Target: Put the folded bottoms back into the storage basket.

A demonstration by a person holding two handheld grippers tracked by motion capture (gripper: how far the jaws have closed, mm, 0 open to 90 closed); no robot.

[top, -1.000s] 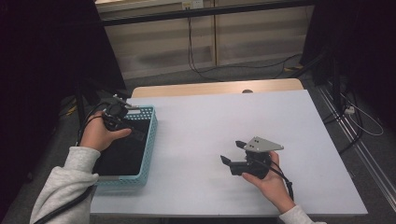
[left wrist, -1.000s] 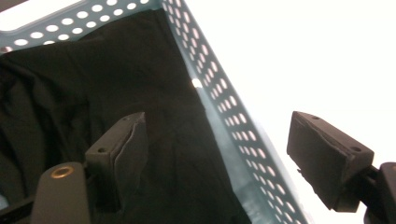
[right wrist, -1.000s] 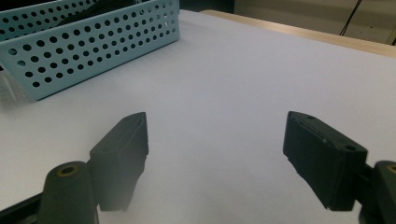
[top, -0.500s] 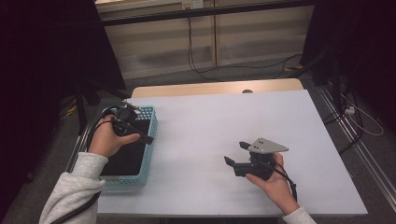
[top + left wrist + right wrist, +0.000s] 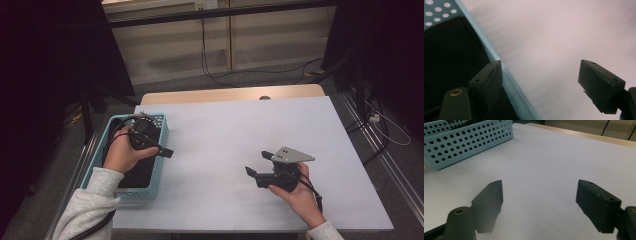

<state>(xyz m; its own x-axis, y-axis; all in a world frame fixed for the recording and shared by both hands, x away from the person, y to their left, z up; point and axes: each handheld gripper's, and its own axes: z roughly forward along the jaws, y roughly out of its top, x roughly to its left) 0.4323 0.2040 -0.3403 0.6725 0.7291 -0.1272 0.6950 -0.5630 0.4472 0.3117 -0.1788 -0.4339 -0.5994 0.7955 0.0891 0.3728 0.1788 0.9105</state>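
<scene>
A teal perforated basket stands at the table's left edge, with something dark and flat inside that I cannot make out. My left gripper hovers over the basket's right rim, open and empty. In the left gripper view the left gripper straddles the basket wall: one jaw is over the dark inside, the other over the white table. My right gripper is held low over the table at the front right, open, with nothing between its jaws. In the right gripper view the right gripper points toward the basket.
A white sheet covers the table, with a wooden strip showing along its far edge. Cables lie on the floor beyond the table. Dark furniture stands at both sides.
The left hand has carried its gripper from the basket's far end toward the front and right, over the right rim. The right hand has stayed about where it was.
</scene>
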